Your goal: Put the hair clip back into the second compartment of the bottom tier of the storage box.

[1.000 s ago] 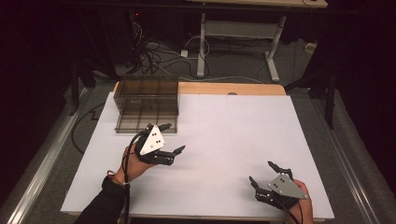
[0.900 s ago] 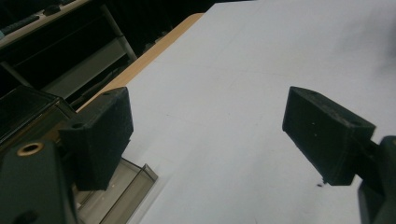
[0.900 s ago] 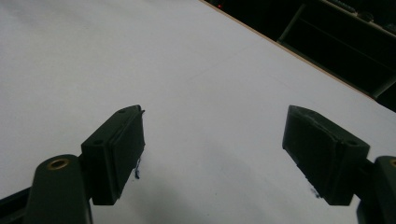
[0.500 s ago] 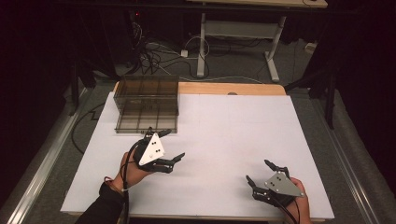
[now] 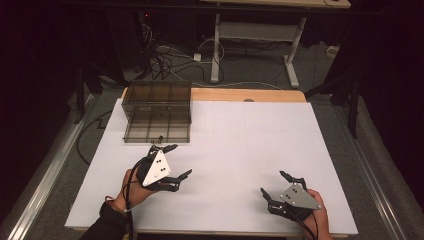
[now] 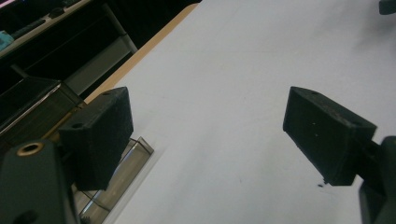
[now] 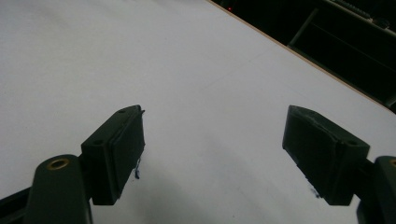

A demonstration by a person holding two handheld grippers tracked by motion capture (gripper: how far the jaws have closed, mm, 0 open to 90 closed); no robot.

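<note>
The left gripper (image 5: pixel 172 161) hovered just in front of the box (image 5: pixel 158 112), a smoky clear organizer at the table's (image 5: pixel 240 150) far left; its jaws were spread wide and empty. The right gripper (image 5: pixel 278 186) sat near the front edge, well apart, likewise agape with nothing between. A small dark item seemed to lie in a front compartment, though too tiny to identify. Reaching in would best go slowly, jaws squared to the dividers.
</note>
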